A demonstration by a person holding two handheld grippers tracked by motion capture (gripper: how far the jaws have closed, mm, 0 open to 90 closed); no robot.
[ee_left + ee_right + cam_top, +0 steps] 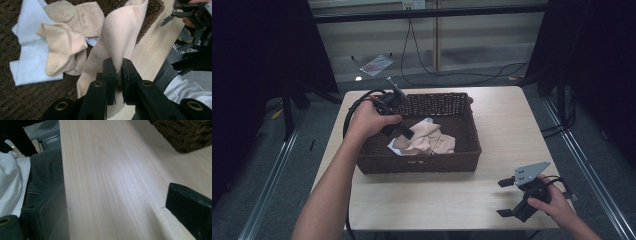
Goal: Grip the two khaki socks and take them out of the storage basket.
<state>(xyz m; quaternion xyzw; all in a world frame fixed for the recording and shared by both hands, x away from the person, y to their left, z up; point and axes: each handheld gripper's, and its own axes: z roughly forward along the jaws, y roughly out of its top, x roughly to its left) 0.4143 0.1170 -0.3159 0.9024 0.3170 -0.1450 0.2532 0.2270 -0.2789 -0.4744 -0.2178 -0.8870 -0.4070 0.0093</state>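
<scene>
Two jaws of the left gripper (119, 68) pinch a thin fold of the beige cloth (120, 37) over the wicker basket (462, 162); so shallow a bite could slip, dropping it back onto the white cloth (27, 50); the high view alone shows the right gripper (507, 197) spread wide, idle above the table (422, 200).

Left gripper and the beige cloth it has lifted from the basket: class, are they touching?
Touching. In the left gripper view the left gripper has both jaws closed on a fold of the beige cloth, pads pressing it from either side.
</scene>
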